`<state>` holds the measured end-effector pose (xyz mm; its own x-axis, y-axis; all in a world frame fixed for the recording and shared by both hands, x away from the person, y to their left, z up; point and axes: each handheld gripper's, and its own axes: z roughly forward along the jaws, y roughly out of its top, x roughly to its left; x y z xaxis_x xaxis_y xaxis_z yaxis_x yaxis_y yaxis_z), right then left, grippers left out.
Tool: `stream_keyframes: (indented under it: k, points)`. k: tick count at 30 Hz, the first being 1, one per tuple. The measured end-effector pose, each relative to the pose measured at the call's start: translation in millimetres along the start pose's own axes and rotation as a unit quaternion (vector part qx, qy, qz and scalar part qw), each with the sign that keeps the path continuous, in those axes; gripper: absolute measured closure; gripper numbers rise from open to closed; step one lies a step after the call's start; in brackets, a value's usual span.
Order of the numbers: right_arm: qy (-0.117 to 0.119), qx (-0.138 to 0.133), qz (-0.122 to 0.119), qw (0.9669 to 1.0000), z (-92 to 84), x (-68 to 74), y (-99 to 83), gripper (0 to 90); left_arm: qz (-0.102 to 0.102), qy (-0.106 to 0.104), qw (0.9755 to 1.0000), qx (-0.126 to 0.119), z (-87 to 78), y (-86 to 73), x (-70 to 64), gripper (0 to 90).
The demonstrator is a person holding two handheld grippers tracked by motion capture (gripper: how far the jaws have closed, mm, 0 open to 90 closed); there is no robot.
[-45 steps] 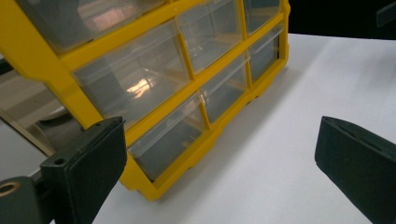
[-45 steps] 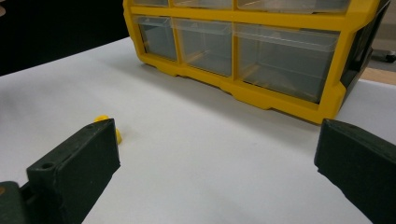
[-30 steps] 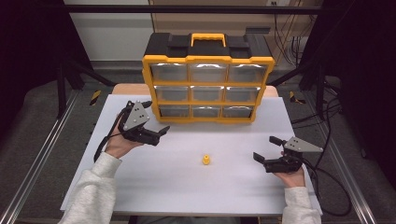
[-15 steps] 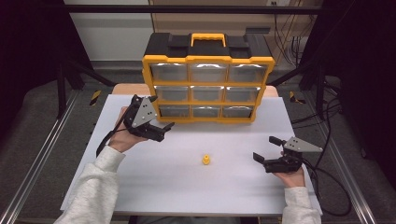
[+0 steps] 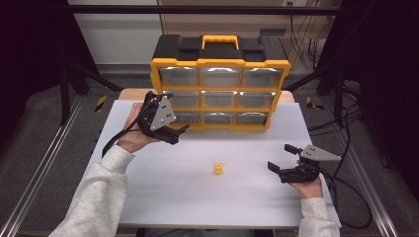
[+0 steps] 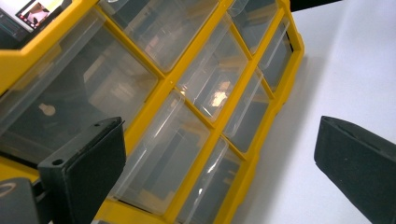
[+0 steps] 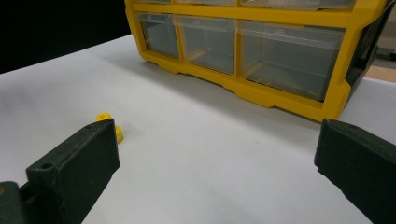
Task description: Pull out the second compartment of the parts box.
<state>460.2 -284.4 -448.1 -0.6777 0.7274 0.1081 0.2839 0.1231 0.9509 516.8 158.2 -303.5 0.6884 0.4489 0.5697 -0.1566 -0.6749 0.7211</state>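
Currently, the left claw (image 5: pixel 170 129) is held raised in front of the lower-left drawers of the organizer (image 5: pixel 220 89), its jaws spread wide with nothing between them. Seen through the left claw view, the organizer (image 6: pixel 187 107) is tilted across the frame; its yellow frame and clear drawers lie just ahead of the jaws, with one jaw shown against the drawer fronts and the other against the bare table (image 6: pixel 355 70). Whether any jaw touches a drawer cannot be told. The right claw (image 5: pixel 284 160) is held low over the white table (image 5: pixel 247 197), well apart from the left claw, and its jaws are likewise spread and empty. A small yellow piece (image 5: pixel 218 169) is seen on the table between the two claws, nearer the right one and to its left. In the right claw view, the piece (image 7: pixel 112 125) lies just beyond the tip of the left-hand jaw, partly hidden by it, while the bottom row of organizer drawers (image 7: pixel 243 42) is seen farther ahead, all shut. The left hand (image 5: pixel 132 134) is wrapped around the back of its claw, and a black cable (image 5: pixel 353 202) trails from the right claw off the table edge.
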Motion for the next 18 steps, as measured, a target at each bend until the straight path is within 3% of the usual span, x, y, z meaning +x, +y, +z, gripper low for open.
stream_keyframes:
  k: [18]
  points:
    - [0.000, 0.004, -0.001, 1.0000, 0.2, -0.1, -0.1, 0.3, 0.068, 0.008, 0.9976, 0.006, 11.3, 27.6, 1.6, 1.8]
